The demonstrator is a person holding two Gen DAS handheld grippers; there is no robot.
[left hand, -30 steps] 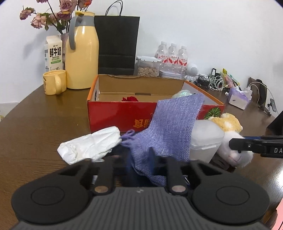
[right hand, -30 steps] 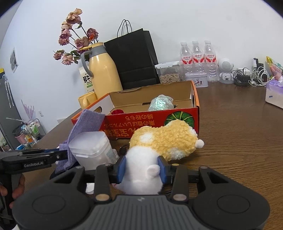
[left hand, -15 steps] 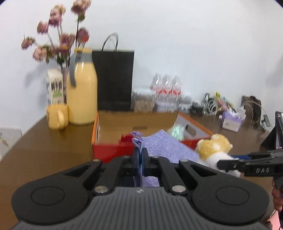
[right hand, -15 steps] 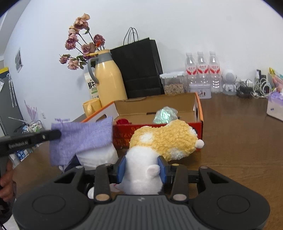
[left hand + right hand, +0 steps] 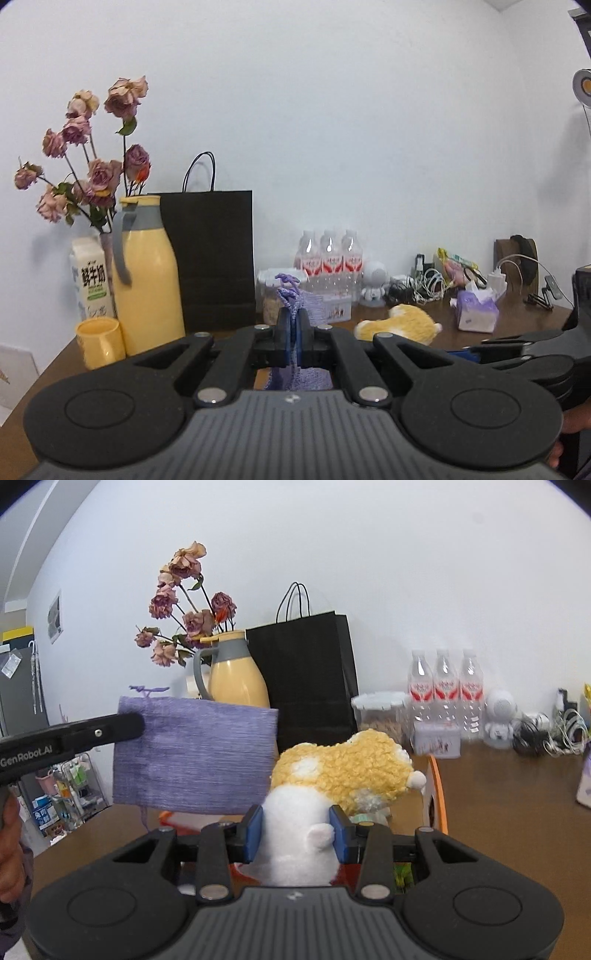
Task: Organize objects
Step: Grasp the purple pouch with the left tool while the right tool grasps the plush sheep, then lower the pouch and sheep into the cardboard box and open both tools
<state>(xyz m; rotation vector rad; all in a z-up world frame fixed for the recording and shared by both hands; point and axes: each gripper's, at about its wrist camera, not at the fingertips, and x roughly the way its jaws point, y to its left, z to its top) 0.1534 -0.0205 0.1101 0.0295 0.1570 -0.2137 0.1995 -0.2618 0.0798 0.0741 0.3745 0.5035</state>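
Left claw (image 5: 294, 334), pinched shut on the purple pouch (image 5: 195, 753) at left of frame, and right claw (image 5: 294, 829), clamping the plush toy (image 5: 343, 764) at centre, hold both clear of the bench (image 5: 509, 794), presumably for boxing.

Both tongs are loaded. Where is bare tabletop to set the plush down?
Bare brown wooden table lies right of the orange-rimmed cardboard box, before the purple tissue pack. The back edge is crowded: clear water bottles, white robot figurine, tangled cables.
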